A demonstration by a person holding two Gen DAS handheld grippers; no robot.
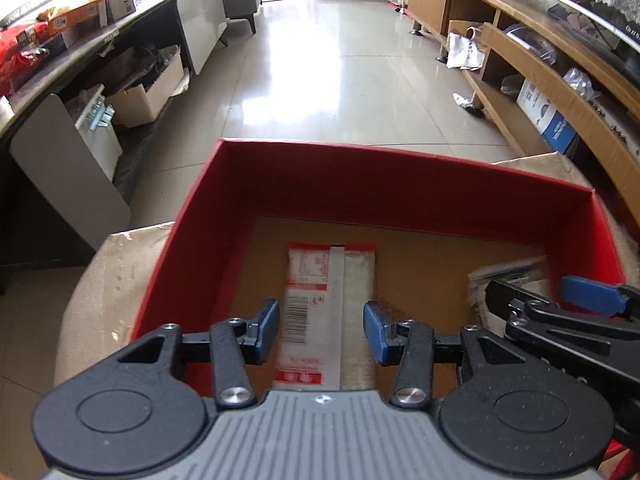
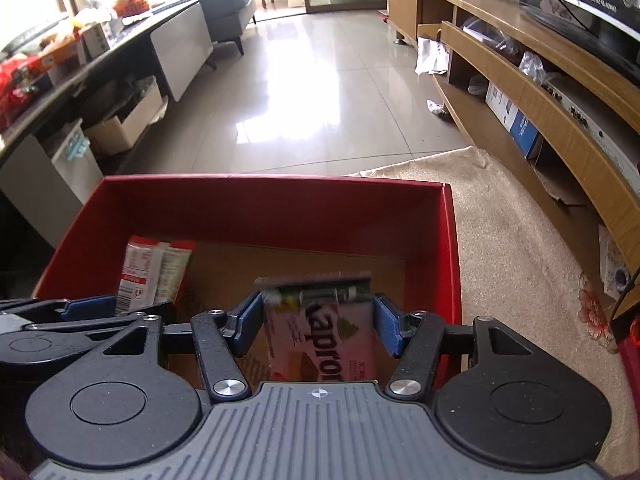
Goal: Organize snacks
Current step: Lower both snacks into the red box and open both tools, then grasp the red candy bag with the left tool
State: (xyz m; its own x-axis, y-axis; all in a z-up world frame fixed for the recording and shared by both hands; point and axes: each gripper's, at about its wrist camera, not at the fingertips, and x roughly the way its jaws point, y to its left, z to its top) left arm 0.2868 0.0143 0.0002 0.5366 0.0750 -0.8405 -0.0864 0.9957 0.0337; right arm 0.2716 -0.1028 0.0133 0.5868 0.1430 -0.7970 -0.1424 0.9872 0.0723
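Observation:
A red box [image 1: 384, 184] with a brown floor stands in front of both grippers; it also shows in the right wrist view [image 2: 256, 204]. A red-and-white snack packet [image 1: 328, 312] lies flat on its floor, back side up with a barcode. My left gripper [image 1: 322, 332] is open just above it, a finger on each side. The same packet [image 2: 154, 276] shows at the box's left in the right wrist view. My right gripper [image 2: 316, 328] is open over a pink wafer packet [image 2: 320, 336] that lies in the box's right part. The right gripper's blue pads [image 1: 592, 294] reach into the left wrist view.
The box sits on a beige carpeted surface [image 2: 520, 264] with a cardboard piece [image 1: 120, 272] at its left. A tiled floor [image 2: 320, 92] stretches ahead. A wooden shelf unit [image 2: 540, 92] runs along the right, a dark cluttered counter [image 1: 60, 52] along the left.

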